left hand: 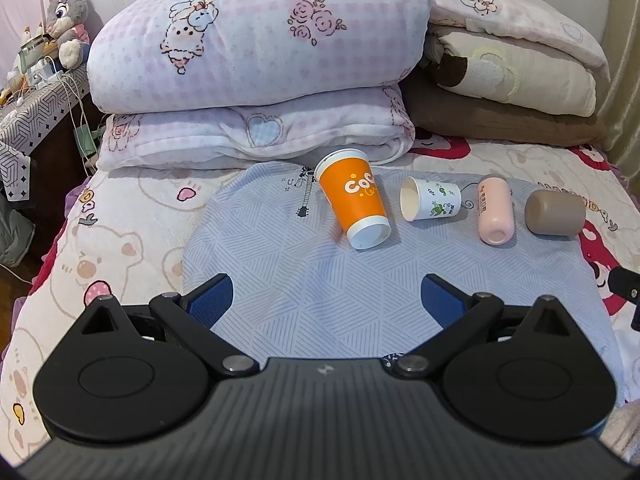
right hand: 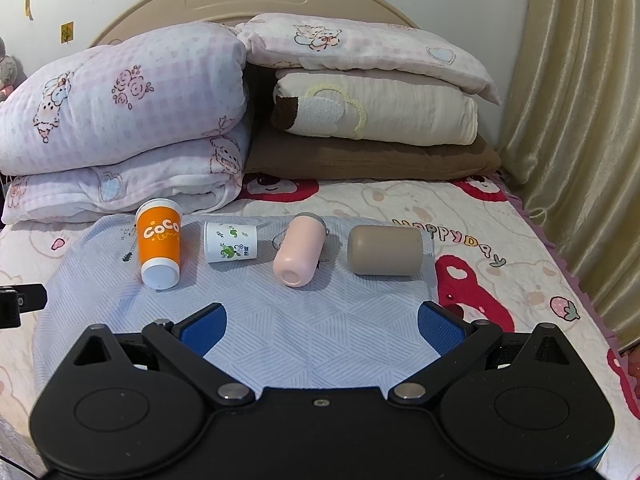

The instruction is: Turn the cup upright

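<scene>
Orange CoCo paper cup (left hand: 354, 200) on its side on the blue mat (left hand: 320, 280), white base facing camera, leftmost of four, left gripper (left hand: 326, 300) and right gripper (right hand: 322, 326) both spread wide, holding nothing

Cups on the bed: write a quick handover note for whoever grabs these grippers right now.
Left gripper: open, empty, hovering short of the row.
Right gripper: open, empty, also held back.
On the light blue mat, left to right, all lying on their sides: orange CoCo paper cup, small white paper cup, pink bottle, tan cup.
Done: nothing upright.
Left: grasp and stand them up.
</scene>
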Tool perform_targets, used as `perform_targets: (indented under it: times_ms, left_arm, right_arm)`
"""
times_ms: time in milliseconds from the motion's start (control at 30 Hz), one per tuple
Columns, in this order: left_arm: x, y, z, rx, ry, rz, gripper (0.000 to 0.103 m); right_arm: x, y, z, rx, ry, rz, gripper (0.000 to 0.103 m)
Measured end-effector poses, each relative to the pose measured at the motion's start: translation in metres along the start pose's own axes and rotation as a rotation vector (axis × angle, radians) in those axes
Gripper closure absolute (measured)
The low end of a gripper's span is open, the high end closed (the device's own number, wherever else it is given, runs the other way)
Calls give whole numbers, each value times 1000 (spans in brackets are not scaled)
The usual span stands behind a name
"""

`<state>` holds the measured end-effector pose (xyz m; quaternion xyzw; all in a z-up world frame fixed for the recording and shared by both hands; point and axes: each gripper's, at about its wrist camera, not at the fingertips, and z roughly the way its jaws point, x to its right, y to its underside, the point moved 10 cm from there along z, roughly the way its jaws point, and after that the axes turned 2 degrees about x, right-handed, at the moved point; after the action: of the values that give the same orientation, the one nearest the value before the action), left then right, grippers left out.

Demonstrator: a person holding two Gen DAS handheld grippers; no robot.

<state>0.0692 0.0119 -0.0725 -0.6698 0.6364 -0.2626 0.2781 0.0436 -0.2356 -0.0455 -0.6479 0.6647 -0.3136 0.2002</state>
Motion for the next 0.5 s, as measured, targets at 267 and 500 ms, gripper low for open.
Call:
perform_targets:
  times_ms: [267, 500]
  left_arm:
    - [0, 1, 0, 2, 0, 1, 1]
    - [0, 1, 0, 1, 0, 0, 1]
  right_arm:
    - [1, 0, 0, 1, -1, 0, 0]
    - [1, 1, 1, 0, -1, -4, 0]
